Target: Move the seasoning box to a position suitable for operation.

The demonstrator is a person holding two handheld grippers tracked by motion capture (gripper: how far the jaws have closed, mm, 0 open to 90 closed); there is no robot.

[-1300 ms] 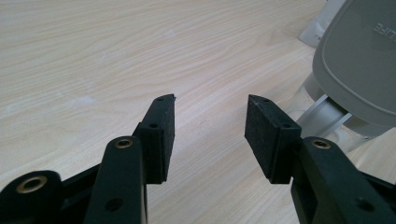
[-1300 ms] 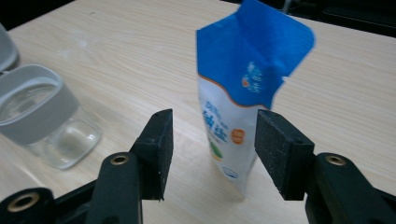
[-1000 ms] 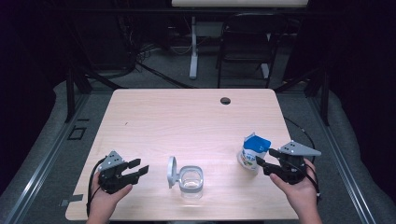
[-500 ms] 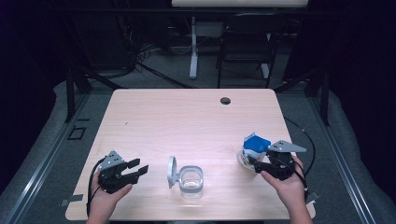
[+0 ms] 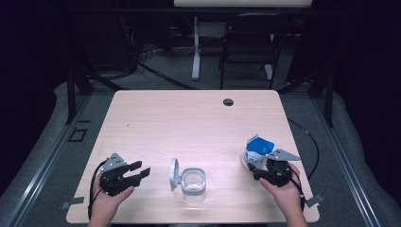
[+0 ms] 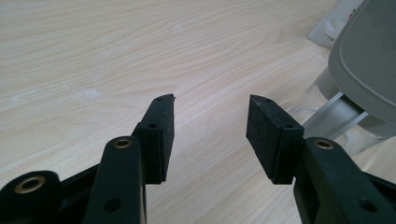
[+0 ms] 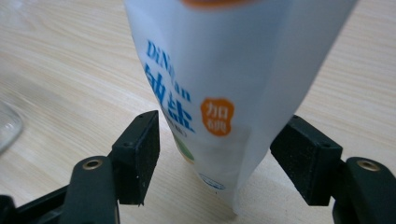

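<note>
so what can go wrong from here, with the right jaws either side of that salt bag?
1. The right gripper has just been opening; its pads stand off the salt bag, so the tall, narrow bag may tip once left alone.
2. Pulling back, a pad could snag the bag and drag it.
3. The open-lidded glass jar sits close to the left gripper; a careless reach could knock it.

The right gripper (image 5: 259, 166) sank toward the table (image 5: 189, 123) beside the salt bag (image 5: 257, 150), and its jaws had just been opening; the bag stood between the pads, with gaps on both sides.
</note>
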